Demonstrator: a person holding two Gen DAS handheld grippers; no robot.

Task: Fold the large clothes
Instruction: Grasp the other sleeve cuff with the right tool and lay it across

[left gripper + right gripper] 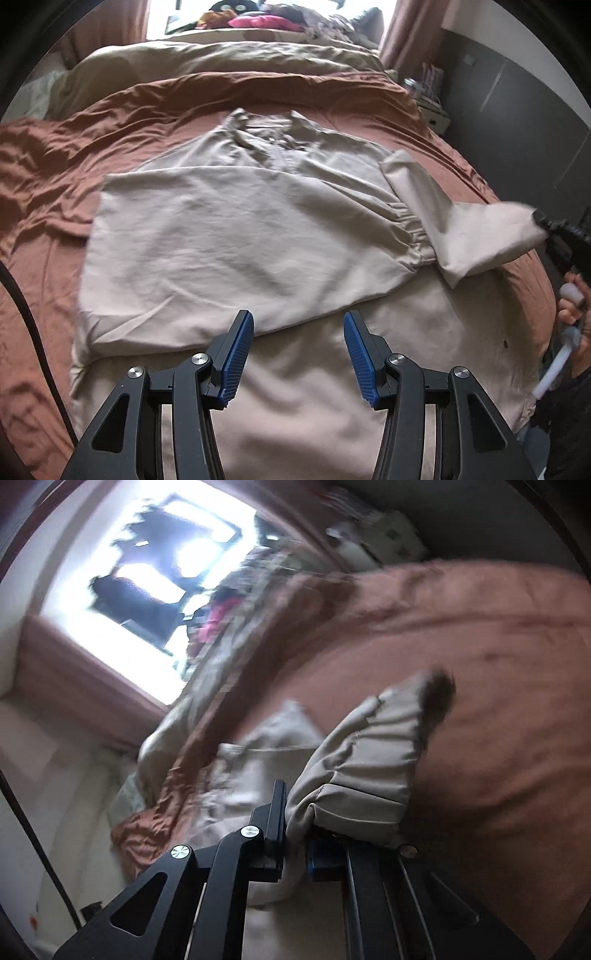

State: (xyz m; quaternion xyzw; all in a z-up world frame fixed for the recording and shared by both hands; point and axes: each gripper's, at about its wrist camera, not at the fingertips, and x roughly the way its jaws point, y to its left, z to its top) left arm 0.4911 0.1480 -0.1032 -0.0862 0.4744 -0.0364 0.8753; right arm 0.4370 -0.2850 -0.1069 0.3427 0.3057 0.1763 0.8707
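A large beige shirt point(240, 221) lies spread on the rust-brown bedcover point(74, 166), collar at the far end. Its left part is folded over the body. My left gripper point(298, 332) is open and empty, hovering over the shirt's near hem. My right gripper point(543, 221) is at the right edge, shut on the end of the shirt's right sleeve point(480, 236), which it holds lifted off the bed. In the right wrist view the gripper point(295, 812) pinches the bunched sleeve cuff point(362, 775); this view is tilted and blurred.
A beige duvet point(221, 55) and pillows lie at the head of the bed under a bright window point(147, 572). A nightstand with small items point(424, 92) stands at the far right. A dark cabinet point(517, 110) lines the right side.
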